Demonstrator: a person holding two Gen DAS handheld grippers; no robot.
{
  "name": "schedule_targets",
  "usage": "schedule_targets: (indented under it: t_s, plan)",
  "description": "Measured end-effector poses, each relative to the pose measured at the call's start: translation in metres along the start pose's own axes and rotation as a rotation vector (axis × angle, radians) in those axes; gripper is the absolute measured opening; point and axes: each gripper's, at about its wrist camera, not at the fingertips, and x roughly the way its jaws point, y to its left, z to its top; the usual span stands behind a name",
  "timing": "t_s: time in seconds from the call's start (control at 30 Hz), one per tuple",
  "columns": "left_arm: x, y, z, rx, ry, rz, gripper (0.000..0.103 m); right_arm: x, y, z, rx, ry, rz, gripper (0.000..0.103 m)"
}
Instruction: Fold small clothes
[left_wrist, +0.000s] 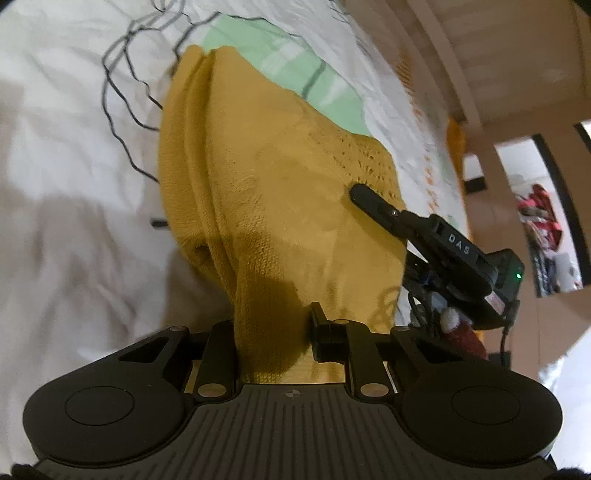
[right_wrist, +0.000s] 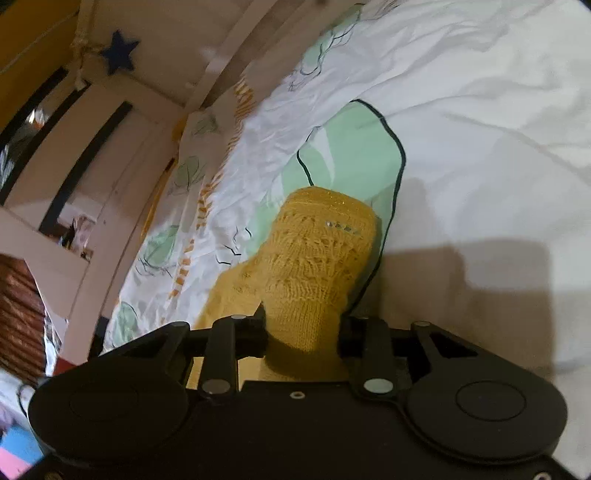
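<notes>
Left wrist view: left claw (left_wrist: 273, 332) and right claw (right_wrist: 303, 328) both clench the mustard knit garment (left_wrist: 280, 192) over the bed (left_wrist: 74, 147); folding looks barely begun.

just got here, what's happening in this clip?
A person with a gripper in each hand is folding a small yellow knit garment on a bed with a white leaf-print duvet. The left gripper is clamped on one end of the knit. The right gripper is clamped on another bunched part, and one of its fingers shows lying across the cloth in the left view. The piece is pinched at two spots, the fold not finished.
</notes>
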Motion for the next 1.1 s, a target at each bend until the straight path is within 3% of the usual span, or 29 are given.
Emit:
schedule_targets:
  t_s: [0.17,0.37,0.57,0.73,0.8,0.97,1.1]
  plan:
    - [-0.002,-0.017,-0.03,0.019,0.041,-0.068,0.019,-0.037,0.015,-0.021,0.022,0.003,-0.067,0.042]
    - [-0.005,-0.043,-0.088,0.059,0.097,-0.111,0.019,-0.094,0.028,-0.063,0.007,0.042,-0.161,0.042]
    - [-0.015,-0.059,-0.146,0.073,0.093,-0.122,0.019,-0.137,0.033,-0.107,0.024,0.056,-0.19,0.042]
    - [-0.019,-0.062,-0.176,0.085,0.068,-0.074,0.019,-0.158,0.039,-0.132,0.019,0.049,-0.172,0.045]
    - [-0.025,-0.059,-0.184,0.101,0.035,-0.019,0.019,-0.163,0.043,-0.136,-0.006,0.029,-0.195,0.048]
    - [-0.027,-0.054,-0.19,0.145,-0.056,0.166,0.021,-0.175,0.04,-0.139,-0.121,-0.08,-0.353,0.056]
    - [-0.023,-0.053,-0.198,0.178,-0.097,0.217,0.025,-0.174,0.028,-0.137,-0.174,-0.097,-0.469,0.056]
